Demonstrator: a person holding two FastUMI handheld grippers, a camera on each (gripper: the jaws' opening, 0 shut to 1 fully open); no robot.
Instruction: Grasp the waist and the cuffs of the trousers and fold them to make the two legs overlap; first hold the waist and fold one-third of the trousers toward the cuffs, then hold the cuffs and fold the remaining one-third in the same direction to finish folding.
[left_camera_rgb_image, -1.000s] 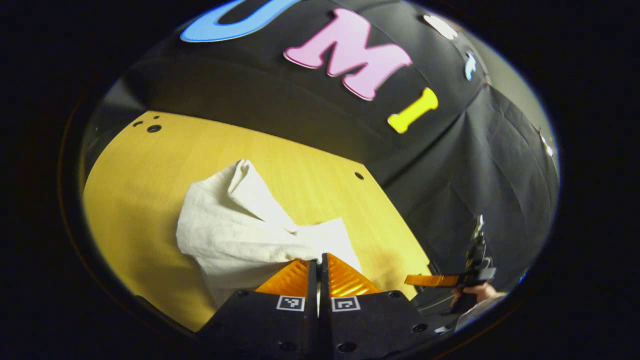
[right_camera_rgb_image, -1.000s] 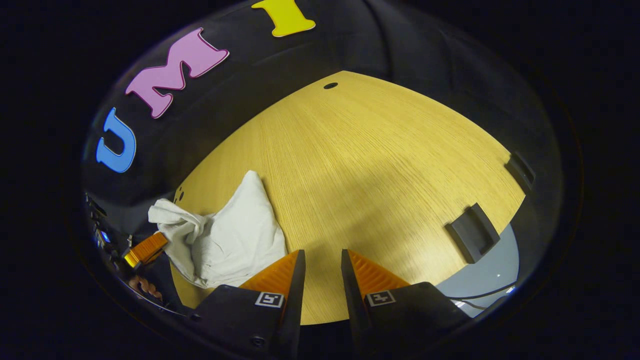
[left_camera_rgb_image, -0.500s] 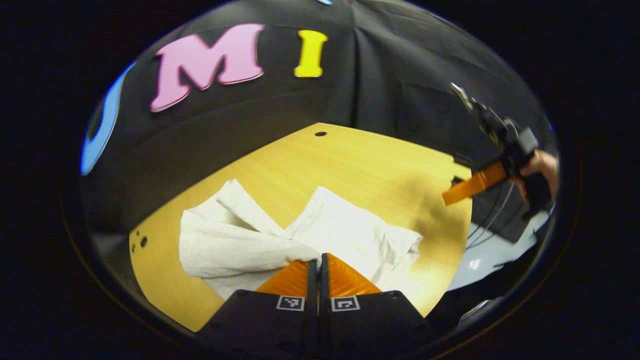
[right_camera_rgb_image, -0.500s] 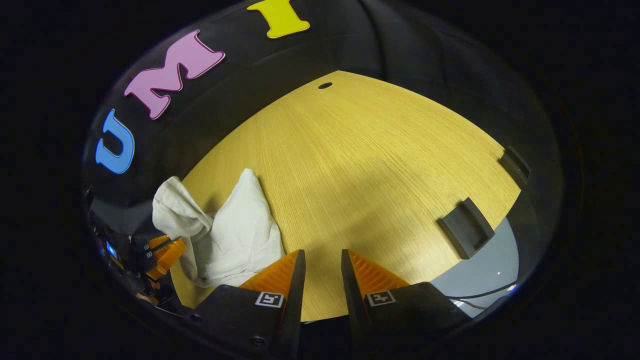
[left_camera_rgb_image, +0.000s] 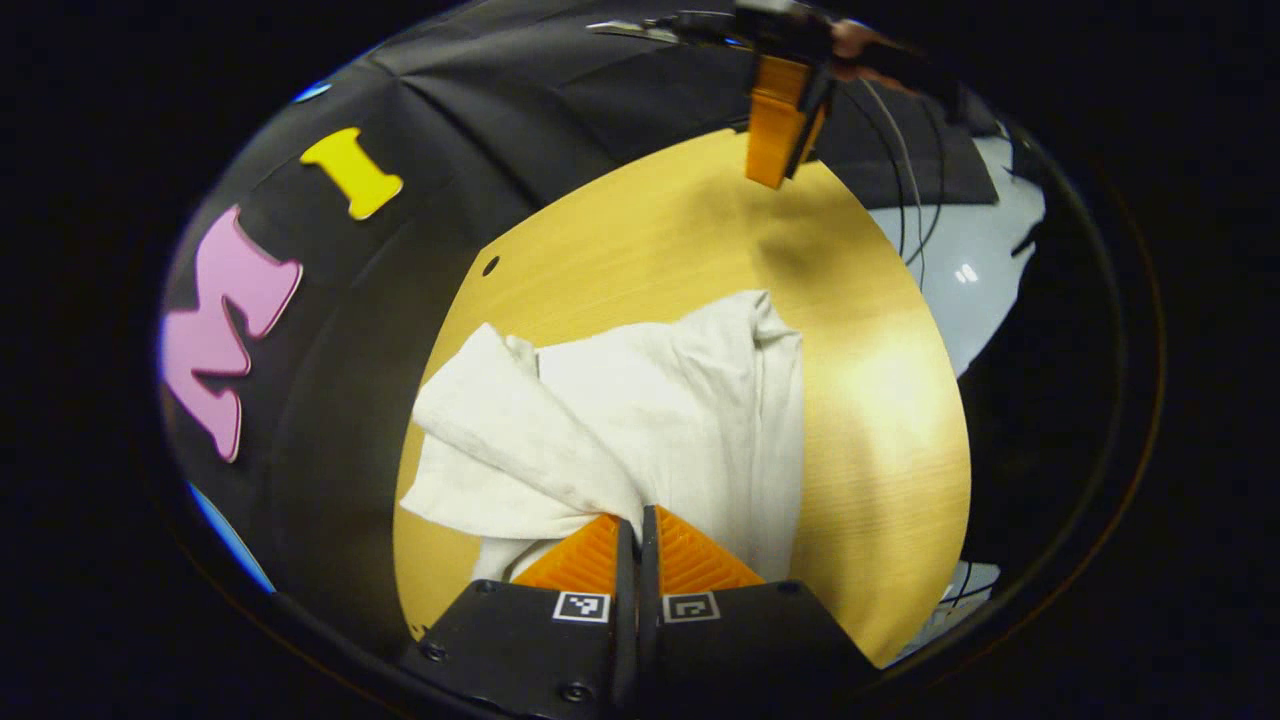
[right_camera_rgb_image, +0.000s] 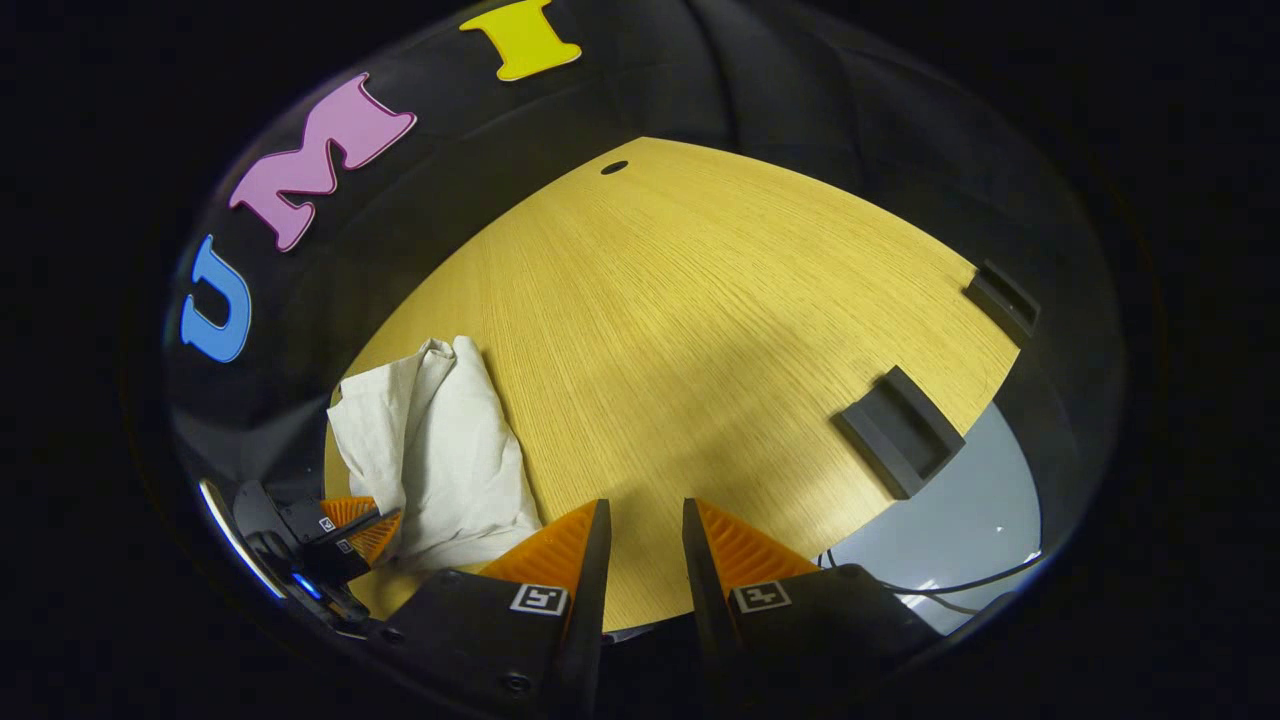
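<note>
Between the left gripper's (left_camera_rgb_image: 637, 520) pressed-together fingers sits a fold of the white trousers (left_camera_rgb_image: 640, 420), which lie bunched on the wooden table (left_camera_rgb_image: 880, 420). Farther along the table, the right gripper (right_camera_rgb_image: 640, 520) hangs over bare wood, jaws narrowly apart and holding nothing.

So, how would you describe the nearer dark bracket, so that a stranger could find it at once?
Start at the yellow wooden table and follow its edge beside the pale grey floor. Two dark brackets sit on that edge; the nearer dark bracket is the one closer to the right gripper and looks larger than its neighbour.
</note>
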